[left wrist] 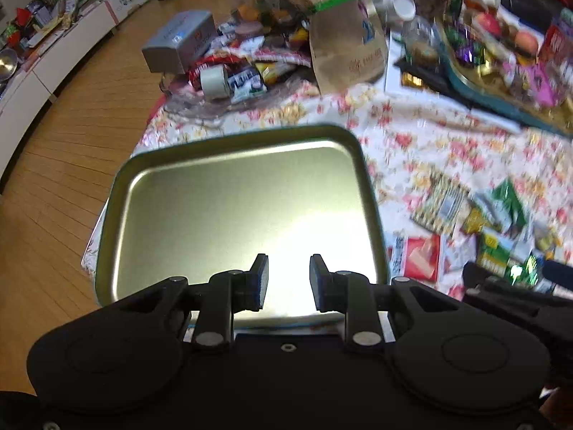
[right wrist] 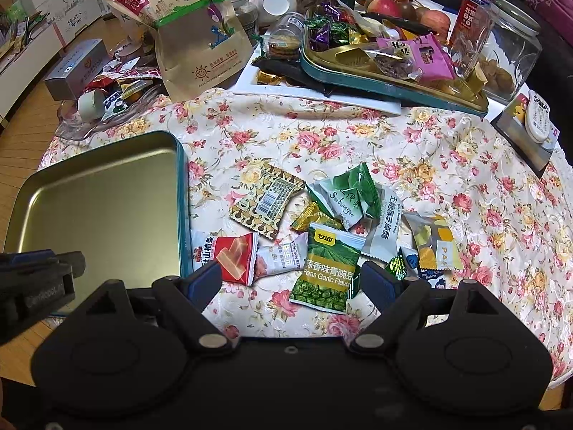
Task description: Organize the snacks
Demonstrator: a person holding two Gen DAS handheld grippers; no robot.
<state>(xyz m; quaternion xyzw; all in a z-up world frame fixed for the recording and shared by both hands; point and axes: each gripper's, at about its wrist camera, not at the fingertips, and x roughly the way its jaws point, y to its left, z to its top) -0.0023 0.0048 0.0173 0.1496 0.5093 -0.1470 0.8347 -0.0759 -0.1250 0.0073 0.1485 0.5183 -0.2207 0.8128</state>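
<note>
An empty metal tin tray (left wrist: 229, 150) with a teal rim lies at the table's left edge; it also shows in the right wrist view (right wrist: 107, 150). My left gripper (left wrist: 288, 279) hovers over its near edge, open and empty. A pile of small snack packets lies right of the tray: a green peas packet (right wrist: 327, 268), a red-and-white packet (right wrist: 232, 256), a patterned brown packet (right wrist: 266, 199), a green-and-white packet (right wrist: 349, 193) and a yellow packet (right wrist: 435, 243). My right gripper (right wrist: 292, 279) is open wide and empty, just above the near side of the pile.
A floral cloth (right wrist: 394, 136) covers the table. At the back stand a large paper bag (right wrist: 200, 36), a teal tray of sweets (right wrist: 376, 61), jars (right wrist: 501, 53), a grey box (right wrist: 77, 68) and a tape roll (left wrist: 215, 80). Wooden floor (left wrist: 71, 143) lies left.
</note>
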